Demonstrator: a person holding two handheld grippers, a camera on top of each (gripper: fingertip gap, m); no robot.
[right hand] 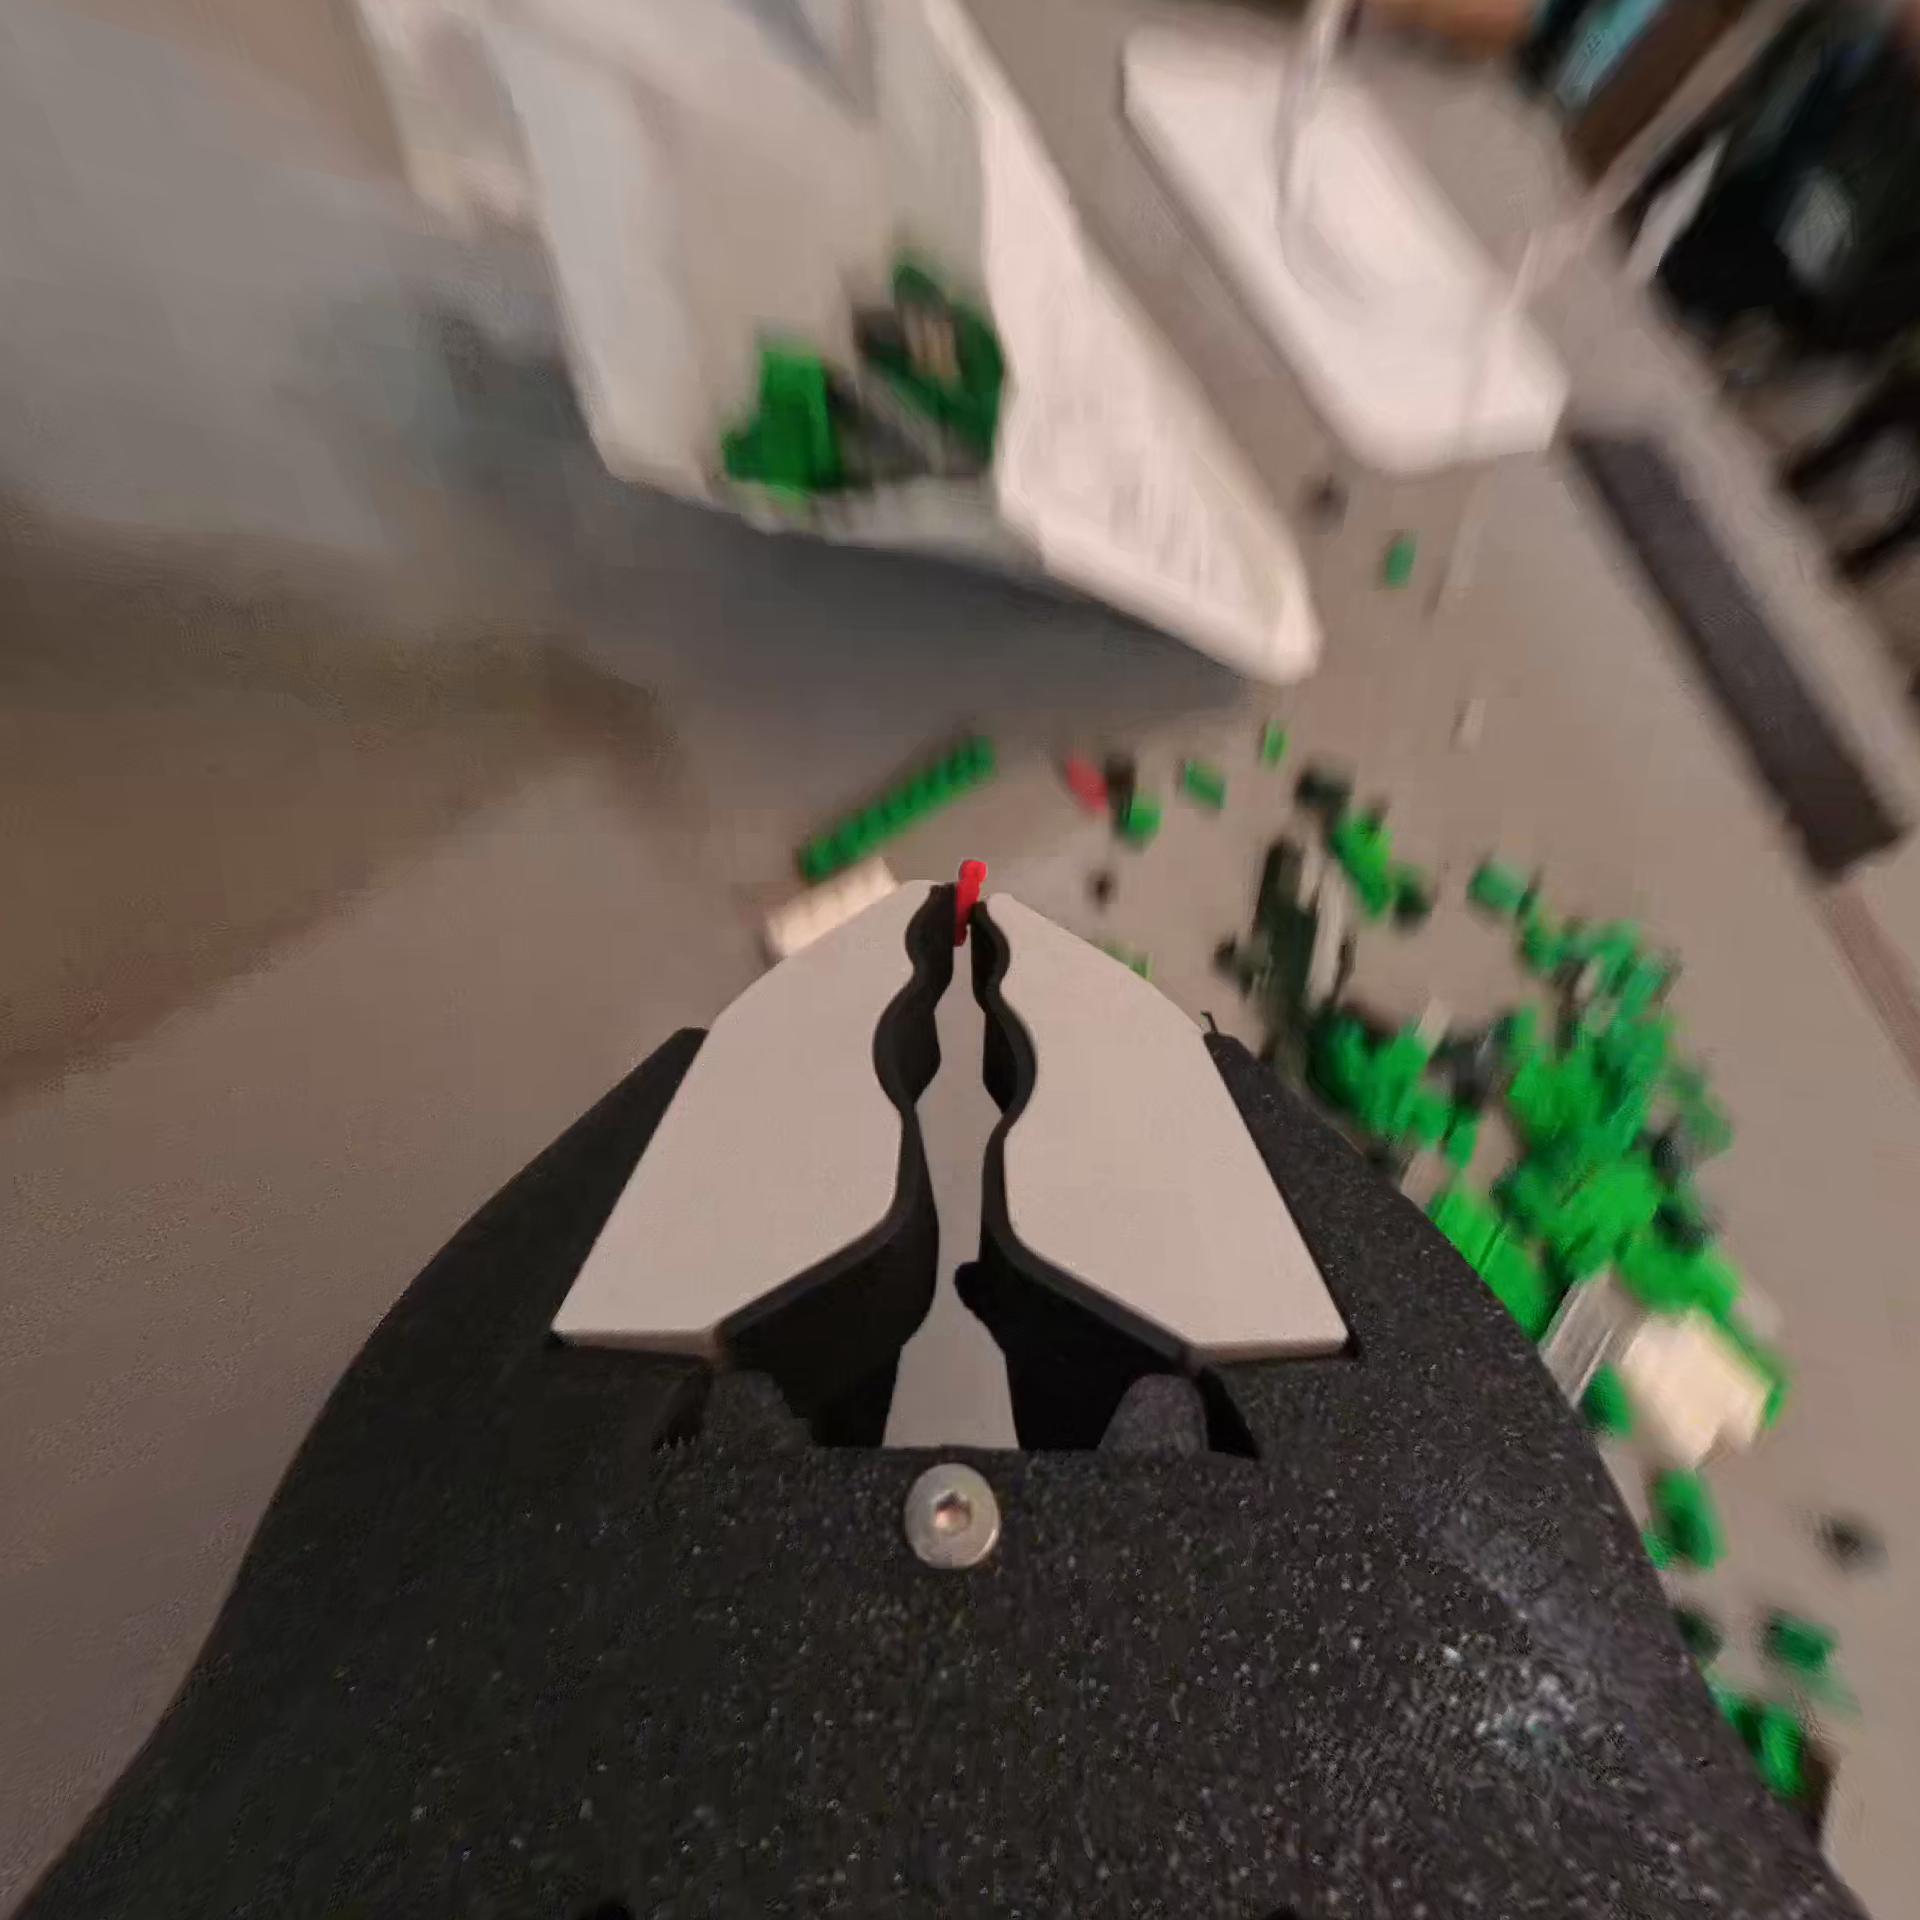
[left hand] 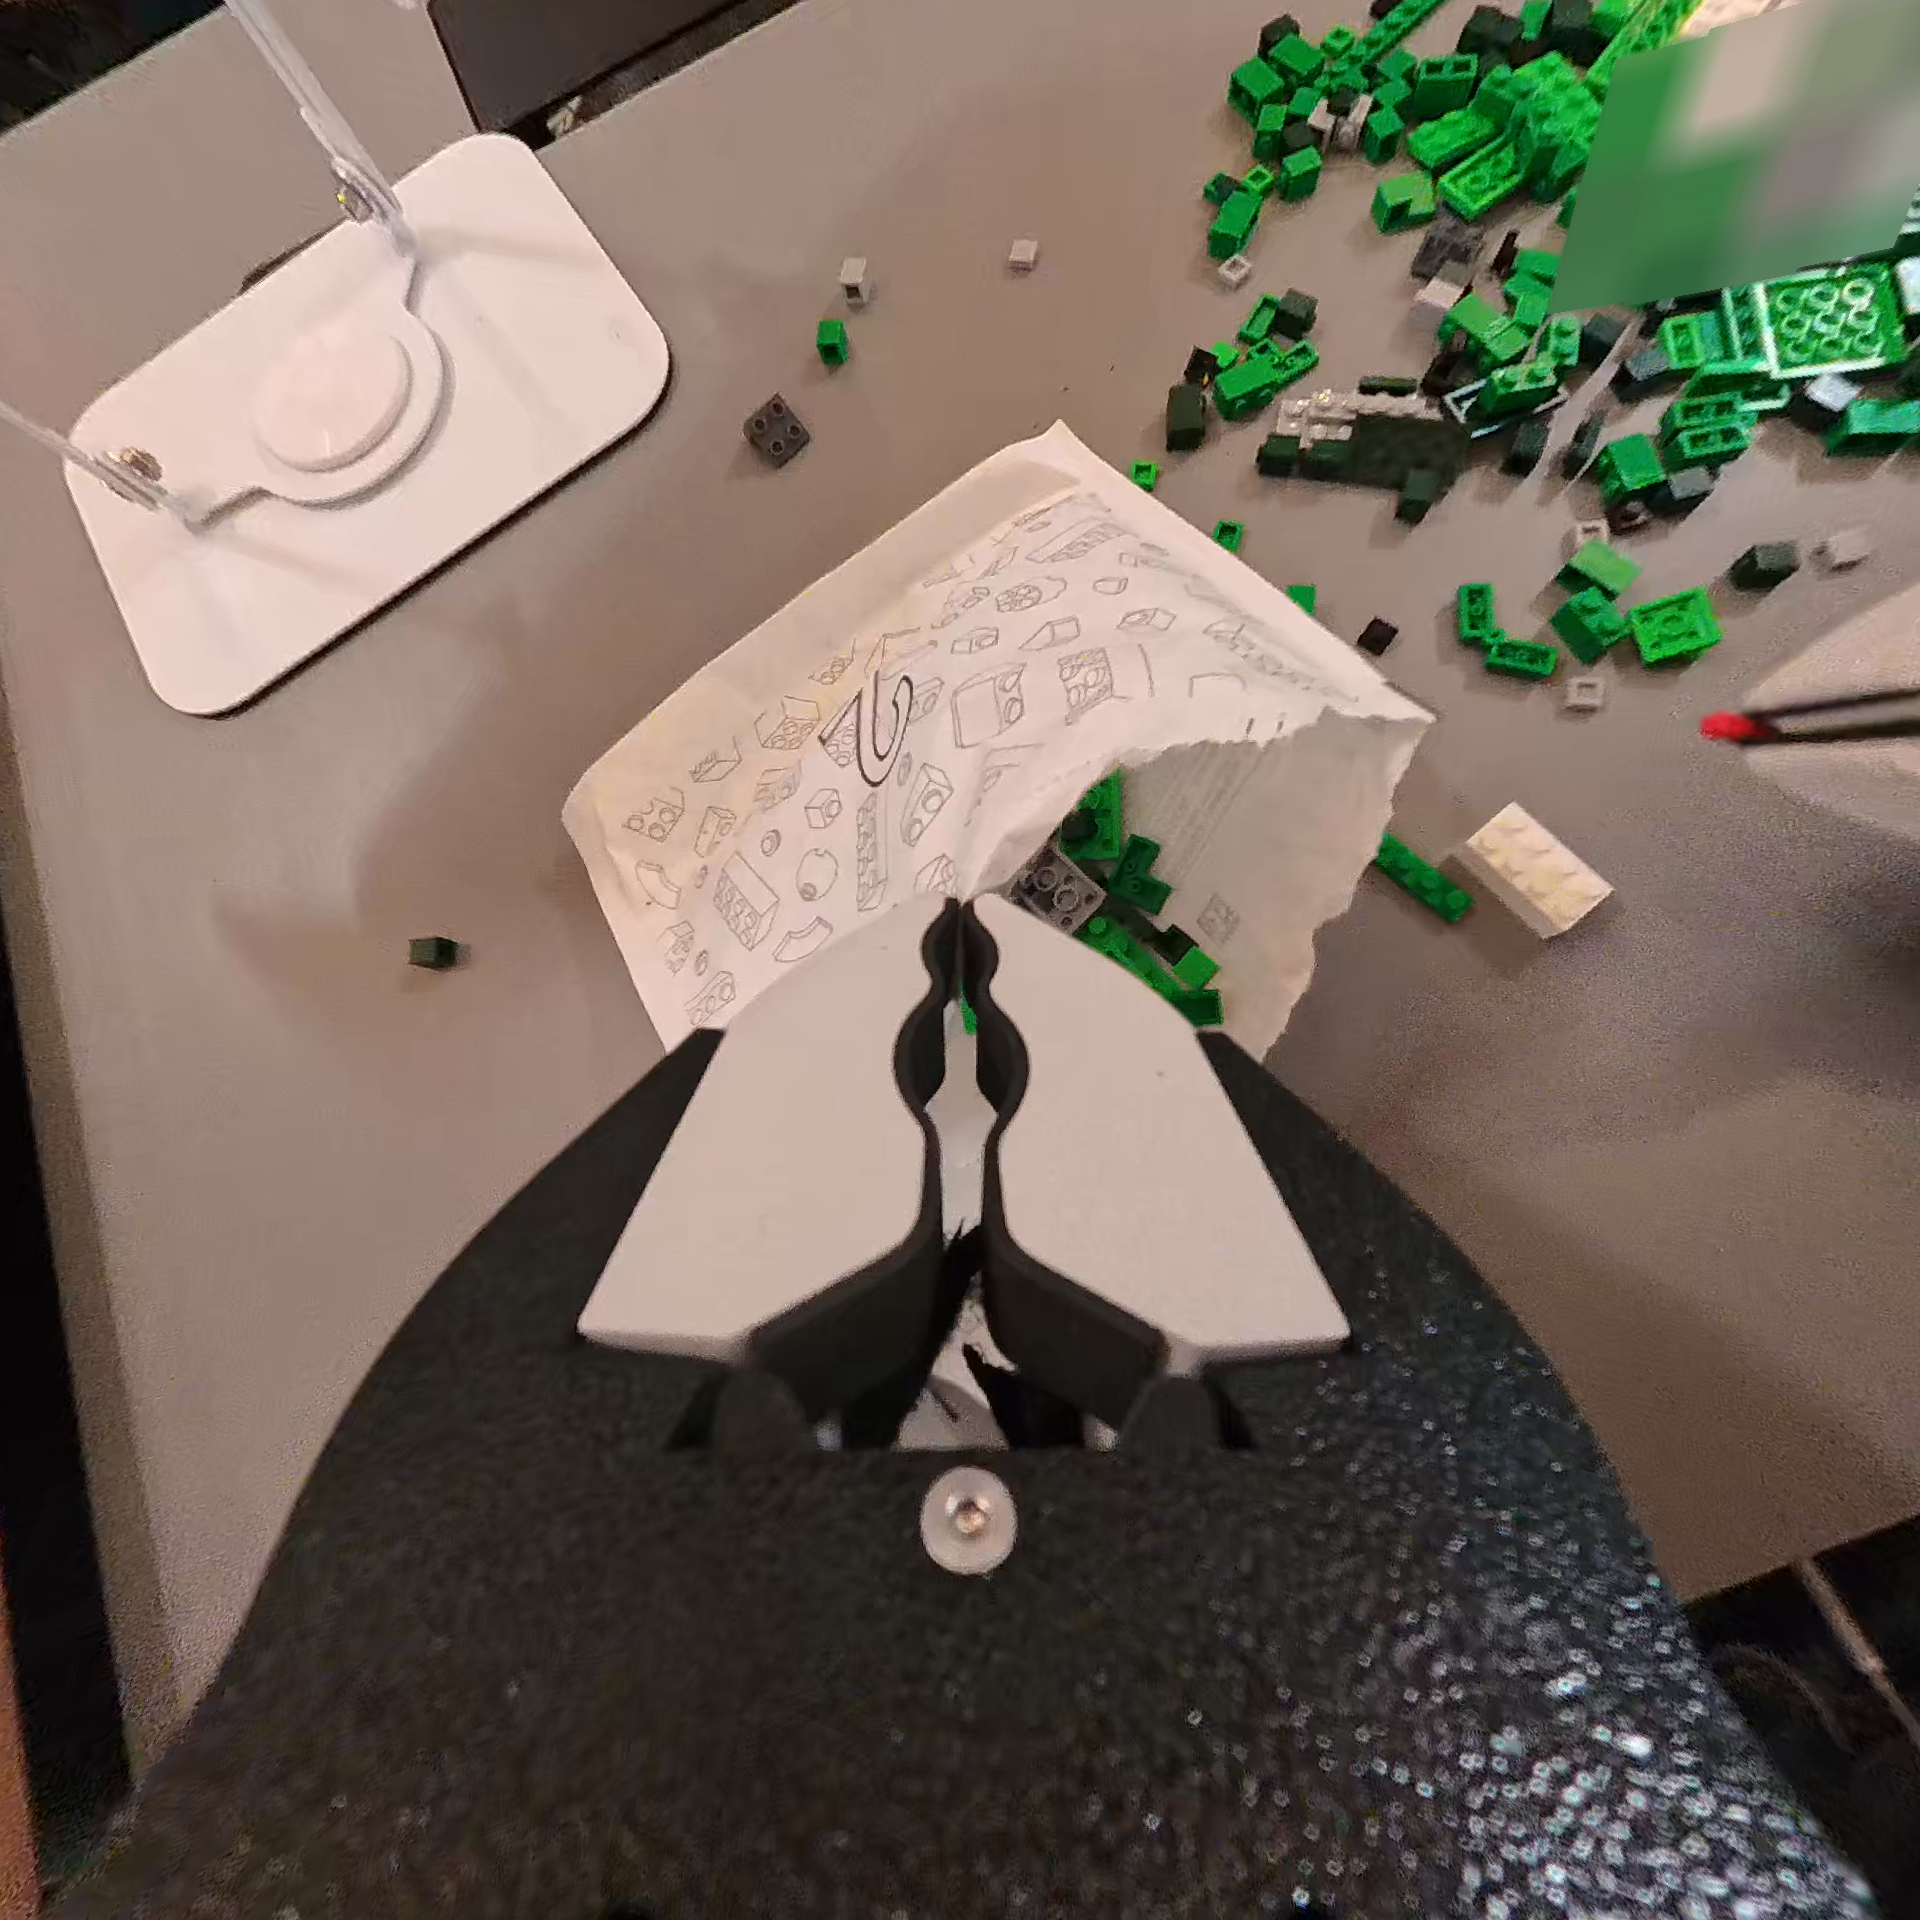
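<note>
My left gripper (left hand: pixel 961 914) is shut on the torn edge of a white paper bag (left hand: pixel 935 707) printed with brick outlines. It holds the bag's mouth up, and green and grey bricks (left hand: pixel 1127 904) lie inside. My right gripper (right hand: pixel 966 914) is shut on a small red piece (right hand: pixel 968 896) that sticks out past the tips. In the left wrist view that gripper comes in from the right edge with the red piece (left hand: pixel 1727 725) at its tip, apart from the bag. The right wrist view is blurred by motion; the bag (right hand: pixel 1091 436) with green bricks shows ahead.
A large heap of loose green bricks (left hand: pixel 1507 156) covers the grey table's (left hand: pixel 312 1039) far right. A white brick (left hand: pixel 1538 871) lies right of the bag. A white stand base (left hand: pixel 364 416) with clear legs sits far left. Single small bricks lie scattered between. Tip to tip, the grippers are about 15 cm apart.
</note>
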